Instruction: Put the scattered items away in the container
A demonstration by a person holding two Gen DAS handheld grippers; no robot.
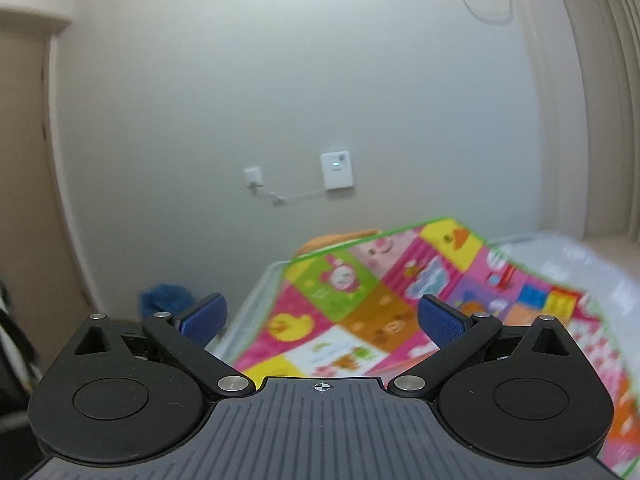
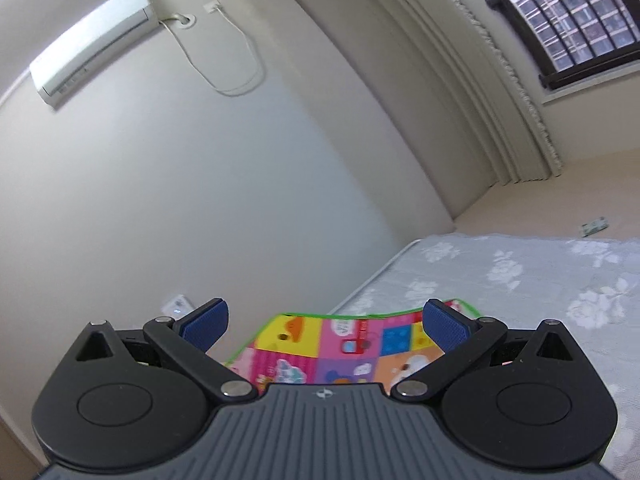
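Your left gripper (image 1: pixel 322 316): jaws spread wide, blue pads (image 1: pixel 440 322) bare, nothing held. It points over colourful cartoon play mat (image 1: pixel 360 304) lying on white floral mattress (image 1: pixel 580 264), grey wall (image 1: pixel 280 100) beyond.

Your right gripper (image 2: pixel 324 320): jaws equally wide apart, nothing between them, aimed high toward wall, mat edge (image 2: pixel 340 340) just below fingers.

Container and scattered items: you cannot tell where they sit; neither view shows them. Air conditioner (image 2: pixel 92 36) upper left, barred window (image 2: pixel 580 20) upper right.

Blurred play mat (image 1: pixel 380 304), edge-cropped.
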